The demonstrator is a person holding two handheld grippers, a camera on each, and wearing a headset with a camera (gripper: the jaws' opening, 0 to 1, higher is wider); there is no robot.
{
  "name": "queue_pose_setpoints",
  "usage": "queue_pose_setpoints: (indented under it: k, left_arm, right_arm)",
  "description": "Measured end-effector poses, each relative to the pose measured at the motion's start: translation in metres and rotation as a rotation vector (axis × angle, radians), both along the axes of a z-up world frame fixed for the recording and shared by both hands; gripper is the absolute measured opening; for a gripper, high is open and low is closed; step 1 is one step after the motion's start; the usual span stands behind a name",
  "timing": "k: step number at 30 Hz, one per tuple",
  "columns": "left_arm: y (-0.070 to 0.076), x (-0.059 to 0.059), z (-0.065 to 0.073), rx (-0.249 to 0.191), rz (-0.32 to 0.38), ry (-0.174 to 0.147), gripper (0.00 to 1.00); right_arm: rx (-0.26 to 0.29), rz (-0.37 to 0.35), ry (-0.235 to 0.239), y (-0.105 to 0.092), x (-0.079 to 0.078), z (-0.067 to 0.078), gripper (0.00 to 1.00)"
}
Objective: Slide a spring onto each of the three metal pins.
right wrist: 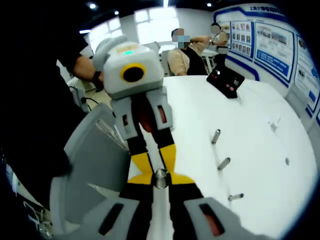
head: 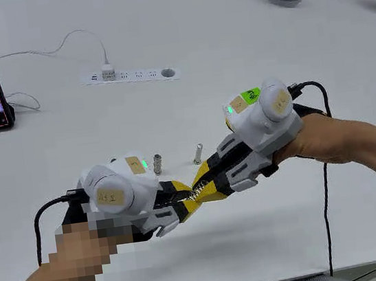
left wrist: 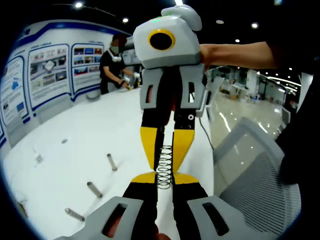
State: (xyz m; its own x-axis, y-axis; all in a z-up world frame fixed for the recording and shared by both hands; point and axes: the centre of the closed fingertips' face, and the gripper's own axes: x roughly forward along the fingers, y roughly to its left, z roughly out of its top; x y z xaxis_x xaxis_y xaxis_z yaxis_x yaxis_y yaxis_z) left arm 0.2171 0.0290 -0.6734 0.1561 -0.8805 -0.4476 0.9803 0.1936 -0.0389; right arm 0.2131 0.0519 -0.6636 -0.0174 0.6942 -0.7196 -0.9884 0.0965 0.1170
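1. Spring (left wrist: 164, 167) is held in the air, tip to tip between both grippers, above the table (head: 232, 51); the pins (left wrist: 94, 189) stand nearby
2. Left gripper (left wrist: 165, 181) is seen clamped on one end, right gripper (right wrist: 160, 181) on the other
3. Spring is judged light, soft and easily crushed or flicked away
4. It is best gripped gently across the coils near one end, with the other end left free for a pin
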Motion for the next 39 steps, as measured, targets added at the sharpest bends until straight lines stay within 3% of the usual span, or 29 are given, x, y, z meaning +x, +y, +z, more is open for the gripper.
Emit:
queue_pose_setpoints:
  k: [15,23,39]
  left_arm:
    - [0.004,0.005,-0.002,-0.046,0.064,0.032,0.12]
    - [0.022,0.014,-0.005,-0.052,0.122,0.051,0.17]
    - [0.058,0.038,-0.019,-0.019,0.257,0.061,0.29]
  right_arm:
    - [0.005,-0.026,-0.011,-0.006,0.006,-0.006,0.12]
    - [0.033,-0.087,-0.017,-0.018,0.019,-0.001,0.12]
    - [-0.024,-0.176,-0.032,-0.049,0.042,-0.012,0.12]
